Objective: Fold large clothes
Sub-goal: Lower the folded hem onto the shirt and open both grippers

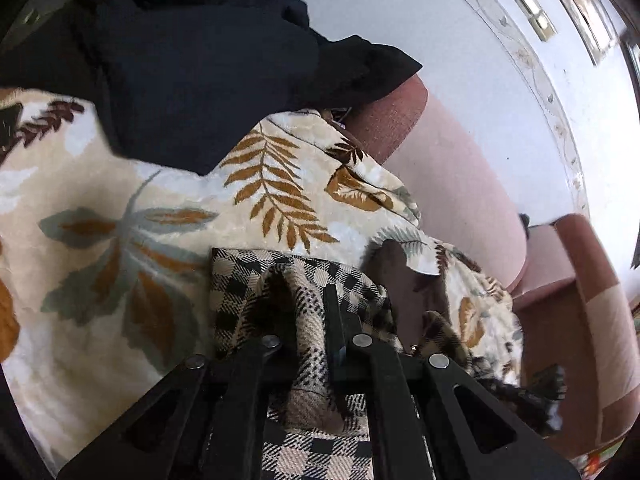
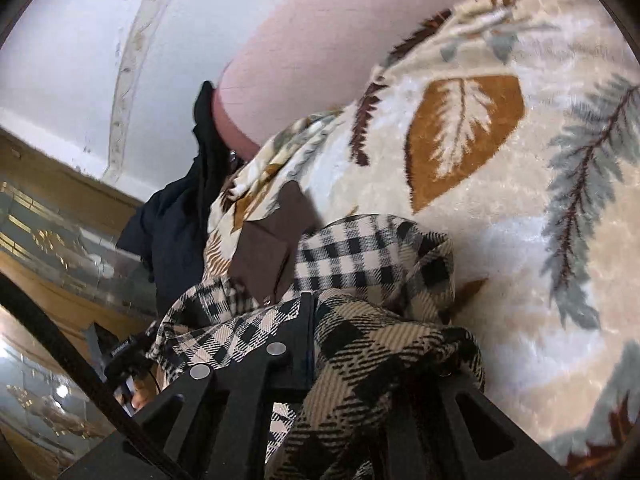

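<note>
- Blanket [image 1: 100,184] with a leaf pattern in ochre, grey-green and dark brown covers the pink sofa [image 1: 460,176]; it is the largest surface in both views, and the checked garment [image 1: 256,276] lies on top of it.
- Checked garment, the thing to fold, is a thick woven cloth in beige and black squares. It is bunched up directly at both tools, with a fold hanging over the black frames and part of a brown lining [image 2: 268,244] showing on its far side.
- Left gripper [image 1: 316,312] is clenched on the checked garment: the cloth is pulled up in a ridge between its narrow black fingers.
- Right gripper [image 2: 310,312] is also clenched on the same garment; cloth wraps over its right finger, so only the left finger [image 2: 306,320] shows clearly.
- Dark navy garment [image 1: 192,60] lies on the far part of the blanket in the left wrist view, well apart from the checked cloth.
- Open room: the blanket is bare to the left of the left gripper and to the right of the right gripper. The sofa back rises at the far side, with the white wall [image 1: 440,20] behind it.
- In the right wrist view the blanket edge falls off at the left, beside a glass-topped table [image 2: 48,240].
</note>
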Motion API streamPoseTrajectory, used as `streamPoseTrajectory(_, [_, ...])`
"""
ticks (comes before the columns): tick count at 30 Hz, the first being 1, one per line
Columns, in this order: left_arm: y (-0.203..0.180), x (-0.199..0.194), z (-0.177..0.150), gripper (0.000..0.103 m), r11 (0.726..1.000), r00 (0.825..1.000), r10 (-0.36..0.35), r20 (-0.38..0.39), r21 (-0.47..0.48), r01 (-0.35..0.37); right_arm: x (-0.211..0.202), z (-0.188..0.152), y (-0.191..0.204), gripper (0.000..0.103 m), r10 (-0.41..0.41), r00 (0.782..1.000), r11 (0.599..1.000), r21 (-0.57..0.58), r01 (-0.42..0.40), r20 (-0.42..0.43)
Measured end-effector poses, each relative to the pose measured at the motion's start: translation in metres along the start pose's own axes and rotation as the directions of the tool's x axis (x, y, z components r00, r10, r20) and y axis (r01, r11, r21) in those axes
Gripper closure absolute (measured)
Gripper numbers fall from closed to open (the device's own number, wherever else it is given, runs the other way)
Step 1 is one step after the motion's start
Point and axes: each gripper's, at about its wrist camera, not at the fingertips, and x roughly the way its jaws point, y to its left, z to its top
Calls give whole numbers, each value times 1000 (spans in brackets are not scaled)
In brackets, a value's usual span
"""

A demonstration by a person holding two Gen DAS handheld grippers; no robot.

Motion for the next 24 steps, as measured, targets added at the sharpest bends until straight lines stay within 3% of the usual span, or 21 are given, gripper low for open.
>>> streamPoseTrajectory(1, [2,-1,2,94,999,1000,-31,-2,-22,31,4,1,-4,96,3,1000,1000,21,-3,-6])
streamPoseTrajectory(2, [6,-4,3,83,996,998,-67,5,-51,68,6,2,-8,95,7,1000,999,39,-6,-8])
streamPoseTrajectory(3, [8,-10,5,65,992,995,-94,31,-81,97,7,3,-11,95,14,1000,998,62,-13,-6])
streamPoseTrajectory(5, [11,-25,7,40,988,990,-98,104,-109,110,6,3,-14,93,23,1000,996,82,-23,2])
streamPoseTrajectory(6, [11,-33,9,38,988,986,-90,142,-116,107,5,4,-15,90,28,1000,995,91,-29,8])
streamPoseTrajectory(8, [13,-38,11,38,986,984,-99,150,-119,117,-1,4,-15,72,38,998,993,106,-42,40])
streamPoseTrajectory(10, [15,-40,11,33,986,985,-86,151,-128,106,-16,5,-16,33,18,992,992,118,-33,123])
streamPoseTrajectory(12, [14,-39,8,33,991,987,-50,153,-114,68,-32,8,-21,29,-2,982,990,142,-26,191])
streamPoseTrajectory(18, [0,-25,-6,33,995,989,101,104,-4,-101,-51,9,-30,27,-20,974,985,174,-20,227])
streamPoseTrajectory(24, [-17,-12,-26,33,948,970,238,57,205,-245,-40,4,-6,27,-103,979,994,49,96,177])
